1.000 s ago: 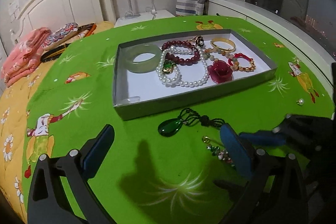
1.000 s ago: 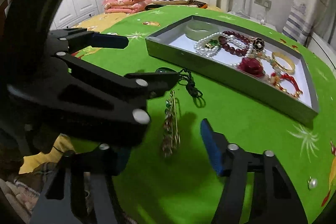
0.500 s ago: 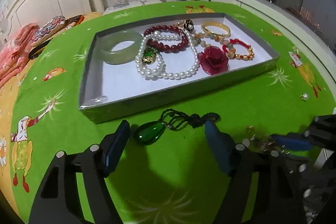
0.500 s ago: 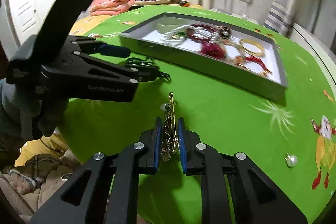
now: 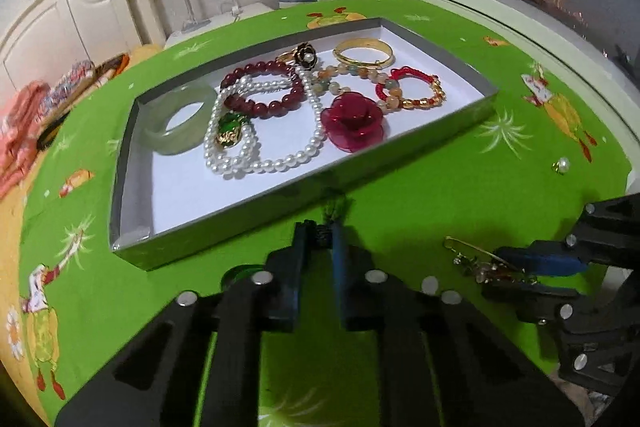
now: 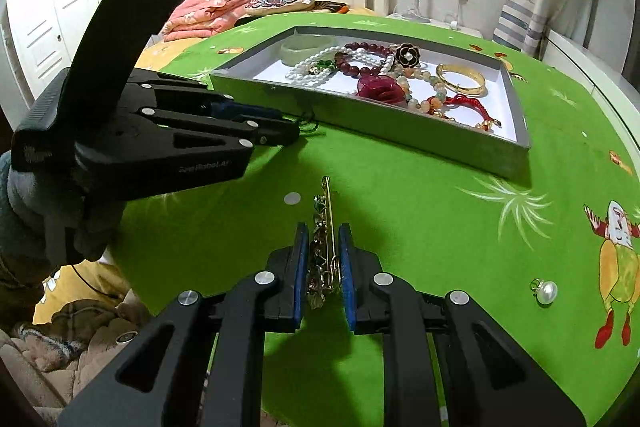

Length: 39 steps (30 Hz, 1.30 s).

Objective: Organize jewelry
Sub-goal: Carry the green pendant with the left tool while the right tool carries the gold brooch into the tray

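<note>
A grey tray with a white floor holds a jade bangle, pearl strands, dark red beads, a red flower and a gold bangle. My left gripper is shut on the dark cord of the green pendant necklace, just in front of the tray's near wall; the pendant peeks out by its left finger. My right gripper is shut on a gold charm pin, which also shows in the left wrist view.
A loose pearl earring lies on the green tablecloth at the right, also in the left wrist view. A bed with folded pink bedding is behind the table. The table edge is close below both grippers.
My left gripper has moved forward and closed on the necklace cord. My right gripper stays shut on the pin, with the left gripper now nearer the tray.
</note>
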{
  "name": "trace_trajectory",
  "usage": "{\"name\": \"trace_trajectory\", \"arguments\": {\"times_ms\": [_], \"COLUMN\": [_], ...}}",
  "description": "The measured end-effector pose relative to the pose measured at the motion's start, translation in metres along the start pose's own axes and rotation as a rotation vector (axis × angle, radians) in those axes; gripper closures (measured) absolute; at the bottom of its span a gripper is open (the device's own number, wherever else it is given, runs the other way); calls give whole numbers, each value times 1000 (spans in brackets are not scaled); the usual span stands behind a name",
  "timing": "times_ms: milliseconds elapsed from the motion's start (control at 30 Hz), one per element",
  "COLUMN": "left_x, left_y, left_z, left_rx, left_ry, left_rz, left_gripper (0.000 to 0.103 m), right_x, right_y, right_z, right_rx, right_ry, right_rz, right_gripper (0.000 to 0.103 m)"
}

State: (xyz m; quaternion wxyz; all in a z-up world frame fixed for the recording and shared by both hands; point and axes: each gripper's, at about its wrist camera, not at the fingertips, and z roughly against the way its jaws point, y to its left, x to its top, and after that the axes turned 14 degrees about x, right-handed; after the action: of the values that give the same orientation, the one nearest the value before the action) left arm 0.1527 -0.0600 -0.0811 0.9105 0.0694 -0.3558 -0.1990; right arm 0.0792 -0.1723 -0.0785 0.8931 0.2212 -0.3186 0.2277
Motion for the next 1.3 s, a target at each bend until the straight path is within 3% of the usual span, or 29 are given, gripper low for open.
{"name": "trace_trajectory", "arguments": {"times_ms": [933, 1300], "left_x": [2, 33], "left_y": [14, 40], "left_z": [42, 59], "left_rx": [11, 1], "left_ry": [-105, -151], "left_rz": [53, 81], "left_gripper": [95, 95], "right_x": [17, 65], "right_y": [-12, -26], "right_z": [26, 46], "right_rx": [-17, -53], "right_ry": [-91, -180], "right_rz": [-34, 3], "right_gripper": [89, 89]}}
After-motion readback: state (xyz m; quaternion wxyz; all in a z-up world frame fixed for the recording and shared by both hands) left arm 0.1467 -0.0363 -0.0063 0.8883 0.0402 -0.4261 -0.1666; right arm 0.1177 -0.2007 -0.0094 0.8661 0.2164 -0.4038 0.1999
